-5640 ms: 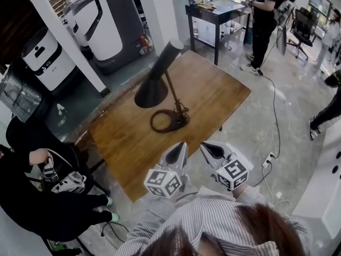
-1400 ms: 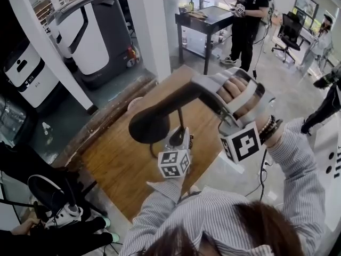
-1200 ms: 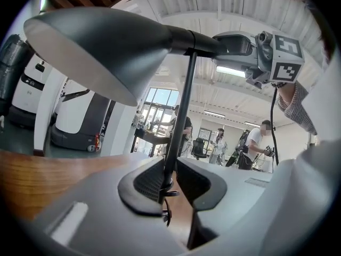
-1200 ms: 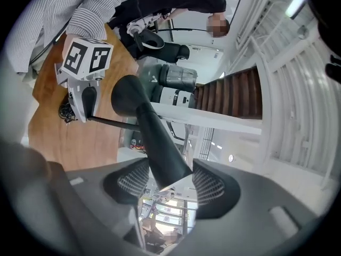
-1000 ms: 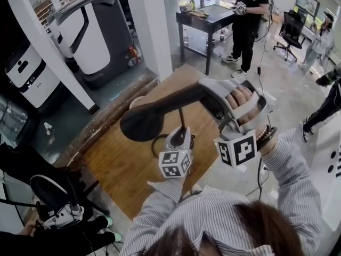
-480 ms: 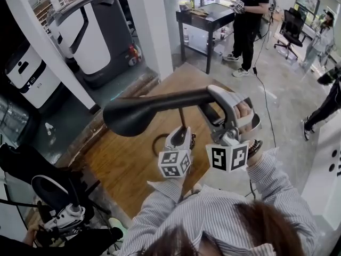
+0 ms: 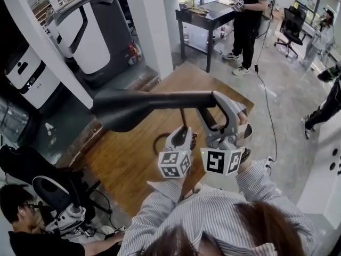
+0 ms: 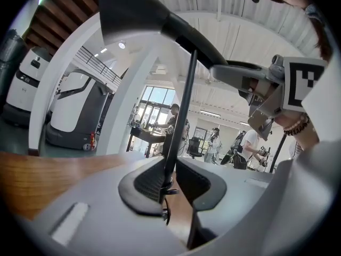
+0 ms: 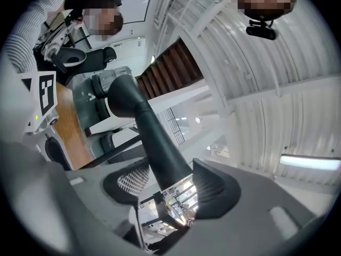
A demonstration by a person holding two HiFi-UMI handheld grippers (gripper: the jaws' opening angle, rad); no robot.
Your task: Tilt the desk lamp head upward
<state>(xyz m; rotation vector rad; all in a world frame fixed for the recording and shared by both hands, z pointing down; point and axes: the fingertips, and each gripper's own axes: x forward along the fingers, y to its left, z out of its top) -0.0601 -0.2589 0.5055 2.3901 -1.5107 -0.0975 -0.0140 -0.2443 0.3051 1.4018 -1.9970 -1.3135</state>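
Desk lamp (image 7: 181, 122): stands on wooden table (image 7: 128, 161), its dark head (image 7: 152, 104) near level above the tabletop. Left gripper (image 8: 170, 181): clamped on the thin lamp stem (image 8: 184, 105). Right gripper (image 9: 171, 184): clamped on the head's narrow rear end.

my left gripper (image 7: 180, 137) sits low and close to my chest, jaws pointing away from me and clamped on the thin lamp stem (image 8: 181, 116). my right gripper (image 7: 213, 106) is raised just beside it, jaws pinched on the narrow end of the lamp head (image 9: 144, 127). both forearms are in striped sleeves (image 7: 160, 217), elbows bent.
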